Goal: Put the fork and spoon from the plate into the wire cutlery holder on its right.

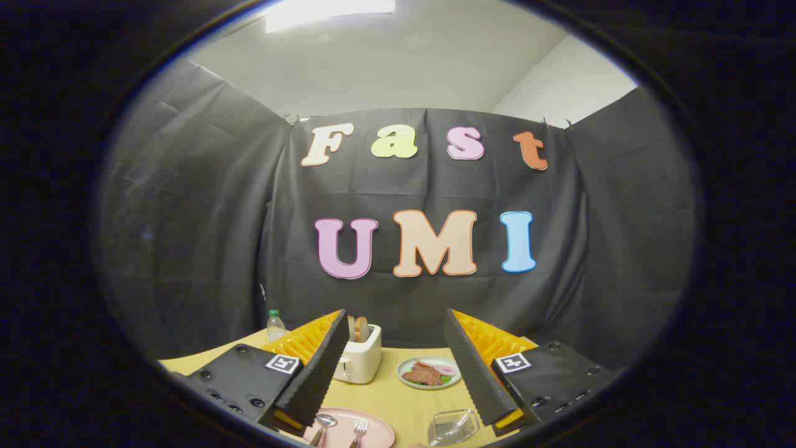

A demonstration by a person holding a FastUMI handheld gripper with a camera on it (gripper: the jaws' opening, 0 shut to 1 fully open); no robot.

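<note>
A pink plate (pixel 379 435) lies on the wooden table (pixel 398 398) low between my fingers. On it rest a spoon (pixel 323 424) to the left and a fork (pixel 359 429) just right of it, handles toward me. To the plate's right stands the wire cutlery holder (pixel 453 427), beside my right finger, with nothing visible inside. My gripper (pixel 396 330) is held high above the table, open, with nothing between its fingers (pixel 320 373).
A white toaster (pixel 357 361) with bread slices in it stands beyond the left finger. A pale green plate of food (pixel 429 372) sits mid-table further back. A small clear bottle (pixel 275 325) stands at the far left by the black cloth wall.
</note>
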